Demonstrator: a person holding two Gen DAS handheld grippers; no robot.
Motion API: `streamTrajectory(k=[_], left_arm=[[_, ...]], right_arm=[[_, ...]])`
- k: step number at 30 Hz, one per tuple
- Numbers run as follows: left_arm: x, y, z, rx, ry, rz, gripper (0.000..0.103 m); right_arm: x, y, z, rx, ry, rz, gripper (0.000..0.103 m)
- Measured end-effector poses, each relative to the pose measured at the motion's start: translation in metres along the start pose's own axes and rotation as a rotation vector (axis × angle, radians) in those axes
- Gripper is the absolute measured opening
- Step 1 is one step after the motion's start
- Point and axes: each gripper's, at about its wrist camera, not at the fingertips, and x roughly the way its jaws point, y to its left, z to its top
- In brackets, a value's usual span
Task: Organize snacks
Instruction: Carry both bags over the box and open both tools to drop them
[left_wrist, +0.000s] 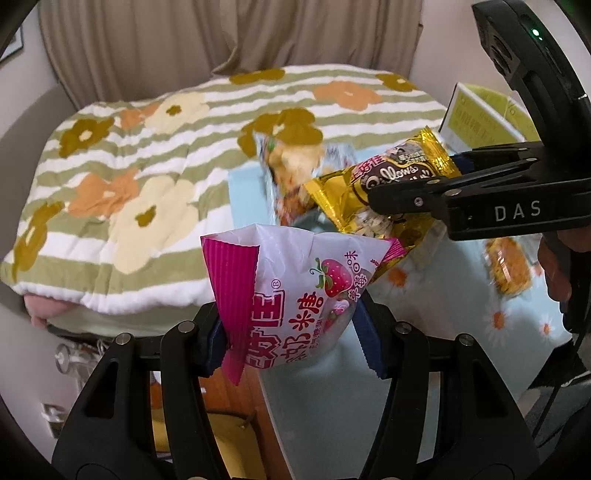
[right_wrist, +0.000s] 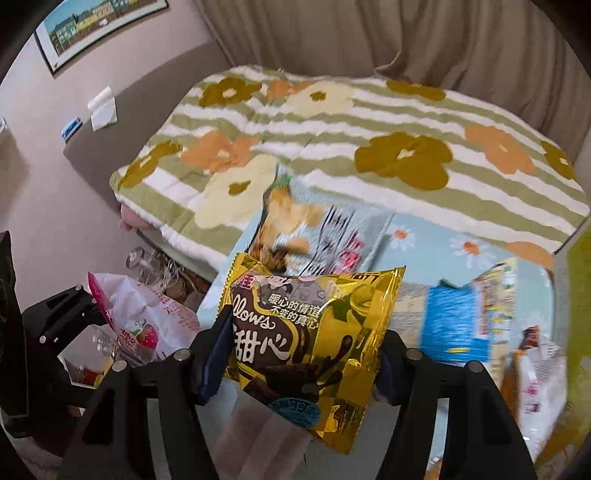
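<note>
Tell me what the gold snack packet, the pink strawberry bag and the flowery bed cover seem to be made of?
Gold snack packet: likely metallised plastic film, glossy, with mirror-like glints and sharp creases.
Pink strawberry bag: thin plastic film, smoother sheen, with a ribbed heat-sealed edge.
Flowery bed cover: soft fabric, apparently fleece or terry, matte and fuzzy, with a plush edge.

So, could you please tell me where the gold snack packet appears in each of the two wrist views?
Left wrist view: the gold snack packet sits right of centre, held from the right by the right gripper.
Right wrist view: it fills the lower centre, pinched at both sides.
Shared landmark: the flowered striped blanket behind it in both.
</note>
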Motion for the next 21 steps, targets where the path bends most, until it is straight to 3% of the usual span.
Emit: streamTrajectory(k=[10, 15, 21], left_arm=[[-0.049, -0.041, 0.064, 0.047, -0.120, -0.016, 0.055], [-0.063, -0.087, 0.099, 0.062, -0.180, -0.023, 0.055], [-0.069, -0.174, 0.144, 0.074, -0.220, -0.069, 0.055]], right_arm=[[-0.098, -0.055, 0.013, 0.109, -0.162, -0.039, 0.061], [-0.153, -0.102, 0.007, 0.127, -0.218, -0.069, 0.061], [-0.214, -0.174, -0.014, 0.142, -0.248, -0.110, 0.061]])
